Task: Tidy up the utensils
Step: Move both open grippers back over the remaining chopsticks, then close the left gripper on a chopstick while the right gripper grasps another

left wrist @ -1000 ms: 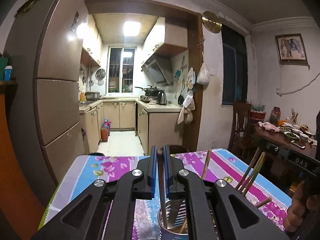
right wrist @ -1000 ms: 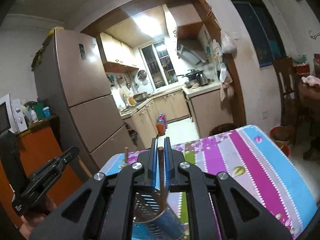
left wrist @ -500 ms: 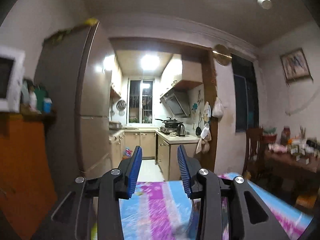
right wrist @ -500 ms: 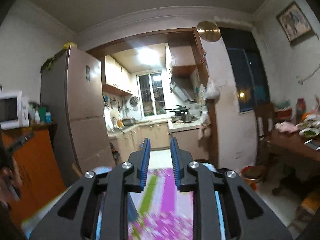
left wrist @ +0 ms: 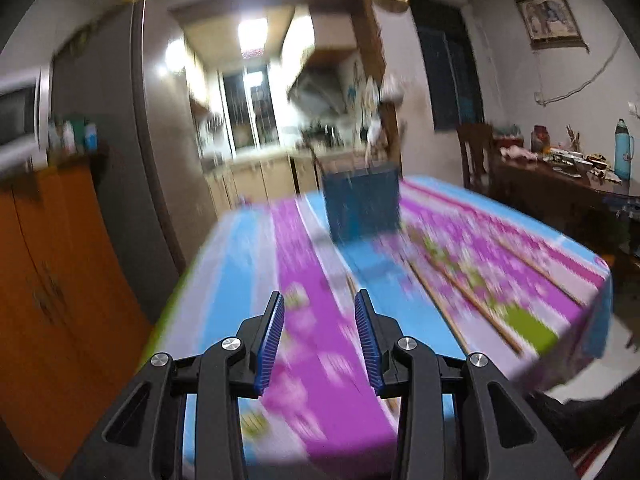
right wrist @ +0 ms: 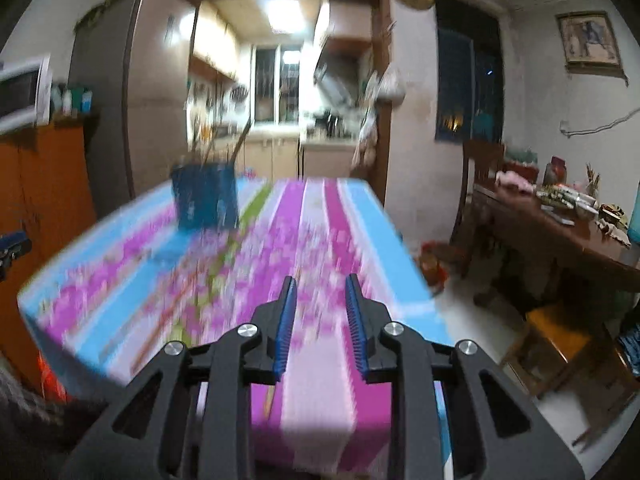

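Note:
Both views are blurred by motion. A blue utensil can [left wrist: 362, 206] stands at the far end of the striped tablecloth [left wrist: 312, 300] with chopsticks sticking out of it; it also shows in the right wrist view [right wrist: 205, 200]. Several loose chopsticks [left wrist: 460, 292] lie on the cloth to the right of my left gripper [left wrist: 319, 332], which is open and empty, low over the near part of the table. My right gripper [right wrist: 320, 312] is open and empty above the near edge, with loose chopsticks [right wrist: 176, 312] lying to its left and one chopstick [right wrist: 270, 398] just below it.
An orange cabinet [left wrist: 52, 280] and a tall fridge [left wrist: 116, 140] stand left of the table. A dark wooden table [right wrist: 560, 232] with dishes and a chair [right wrist: 480, 176] stand to the right. The kitchen doorway lies beyond the table.
Both grippers held a chopstick over the can, then opened and let go. They have since pulled back and tilted down toward the near part of the table.

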`<state>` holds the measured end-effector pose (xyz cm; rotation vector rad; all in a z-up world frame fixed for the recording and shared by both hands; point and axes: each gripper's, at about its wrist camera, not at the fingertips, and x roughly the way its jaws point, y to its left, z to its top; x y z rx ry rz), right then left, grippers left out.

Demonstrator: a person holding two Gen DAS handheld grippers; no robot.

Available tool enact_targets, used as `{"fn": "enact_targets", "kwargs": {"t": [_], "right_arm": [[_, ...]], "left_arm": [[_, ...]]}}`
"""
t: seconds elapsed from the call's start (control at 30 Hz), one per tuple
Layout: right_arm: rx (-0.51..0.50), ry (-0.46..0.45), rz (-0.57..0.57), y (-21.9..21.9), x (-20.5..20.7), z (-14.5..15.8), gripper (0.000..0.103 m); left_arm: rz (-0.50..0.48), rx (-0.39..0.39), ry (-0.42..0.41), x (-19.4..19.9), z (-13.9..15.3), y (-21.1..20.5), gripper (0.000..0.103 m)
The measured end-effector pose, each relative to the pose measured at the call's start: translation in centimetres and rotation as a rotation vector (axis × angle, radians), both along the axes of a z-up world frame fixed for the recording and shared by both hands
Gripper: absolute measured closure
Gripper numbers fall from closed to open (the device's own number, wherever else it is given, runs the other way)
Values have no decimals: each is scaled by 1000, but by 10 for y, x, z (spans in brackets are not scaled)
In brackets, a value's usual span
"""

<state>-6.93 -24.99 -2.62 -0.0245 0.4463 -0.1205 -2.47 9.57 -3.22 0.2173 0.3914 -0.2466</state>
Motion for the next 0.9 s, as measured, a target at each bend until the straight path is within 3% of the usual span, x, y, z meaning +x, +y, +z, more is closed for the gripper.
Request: {"fn": "enact_targets", "kwargs": {"t": [0.17,0.37,0.53,0.7,0.9], "right_arm": [[3,114,90,41,-4,-46,79],[-51,161,262,99,9,-75,79],[-79,164,327,135,25,-77,79],[-136,173,329,164,31,-83,79],[-122,159,259,162,34,-86,80]], "left_arm": [[11,56,94,-17,-55,-19,66],[-19,77,97,-22,-74,-33,66],[-32,75,112,-12,-82,-40,66],[0,66,79,-9,-91,-44,66],[15,1,62,-3,-95,-42,66]]}}
